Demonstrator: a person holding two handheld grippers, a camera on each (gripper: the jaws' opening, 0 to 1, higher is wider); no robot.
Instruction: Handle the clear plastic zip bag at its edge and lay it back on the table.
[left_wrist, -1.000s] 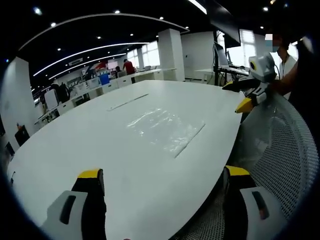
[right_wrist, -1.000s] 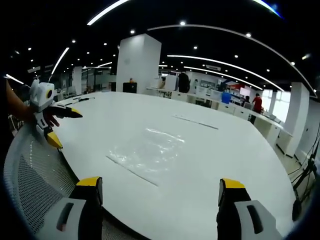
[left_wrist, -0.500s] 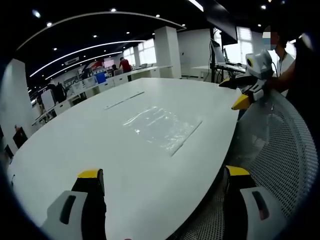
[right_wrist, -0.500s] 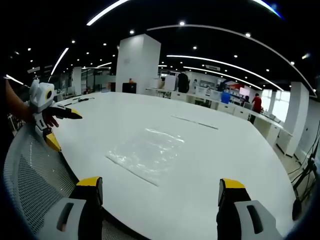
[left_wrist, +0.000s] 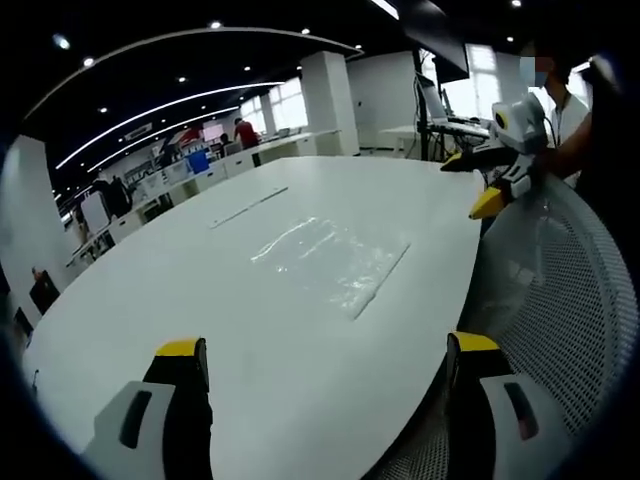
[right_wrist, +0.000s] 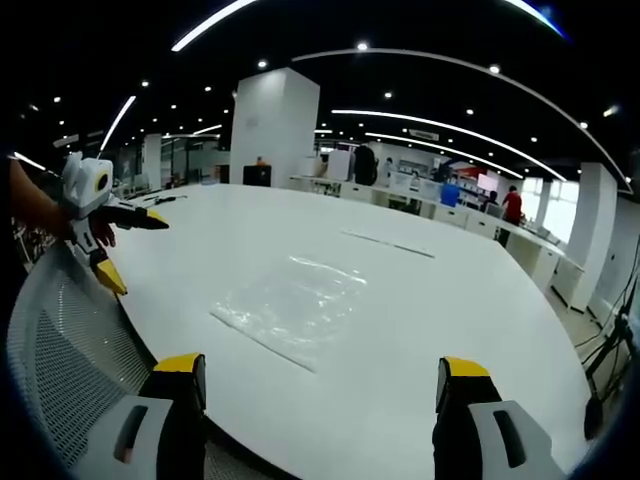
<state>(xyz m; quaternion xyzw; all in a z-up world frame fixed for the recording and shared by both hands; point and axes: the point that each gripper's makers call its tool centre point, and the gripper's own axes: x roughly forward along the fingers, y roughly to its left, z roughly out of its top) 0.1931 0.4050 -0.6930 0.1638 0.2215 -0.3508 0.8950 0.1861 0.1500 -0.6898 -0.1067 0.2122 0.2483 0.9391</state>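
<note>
Bag (right_wrist: 290, 309) unmoved since 1 s ago; only slight camera drift. Left tool (left_wrist: 325, 385) and right tool (right_wrist: 320, 400) both spread, holding nothing, pulled back near the worktop (right_wrist: 420, 330) edge. Probably laid back already. Clear, crinkled, flat, ahead of both tools, zip edge nearest.

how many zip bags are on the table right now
1. The clear plastic zip bag lies flat near the middle of the white table, ahead of both open grippers; neither touches it. It is transparent, so another flat one could be hard to spot.
</note>
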